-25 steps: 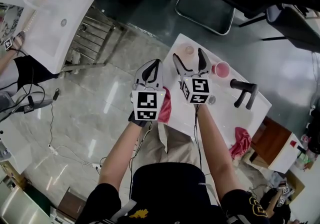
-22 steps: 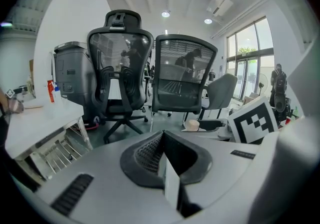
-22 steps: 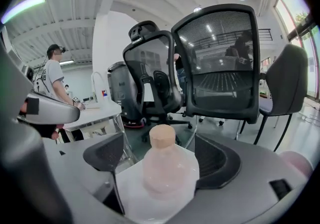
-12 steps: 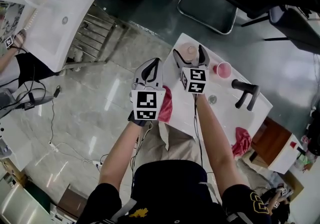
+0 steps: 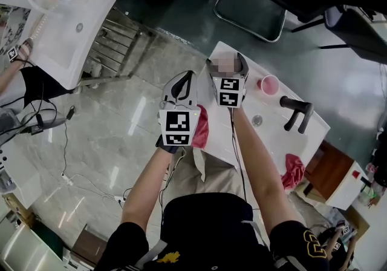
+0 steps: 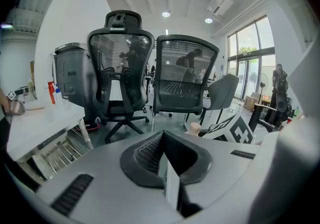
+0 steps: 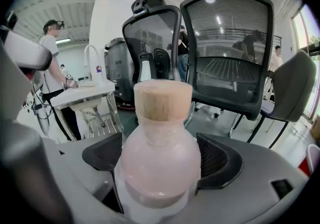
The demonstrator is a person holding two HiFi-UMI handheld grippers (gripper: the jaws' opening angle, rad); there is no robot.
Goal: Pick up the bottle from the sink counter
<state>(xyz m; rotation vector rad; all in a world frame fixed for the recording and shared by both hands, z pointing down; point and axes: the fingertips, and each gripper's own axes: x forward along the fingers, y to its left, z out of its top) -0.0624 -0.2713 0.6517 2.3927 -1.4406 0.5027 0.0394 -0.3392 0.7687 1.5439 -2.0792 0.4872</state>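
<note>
Between right gripper's just-spread fingers, a pink bottle; left gripper's fingers together.

No words or numbers can be read — only black-and-white square patterns on the left cube and the right cube.

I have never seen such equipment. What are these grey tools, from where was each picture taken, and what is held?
A person holds a two-jaw gripper in each hand. One camera sits on the head and looks down; one rides on each gripper. On the white sink counter are a pink cup, a black faucet and a pink bottle. The right gripper has just been opening its jaws; the bottle stands between them, not gripped. The left gripper is shut, empty.
</note>
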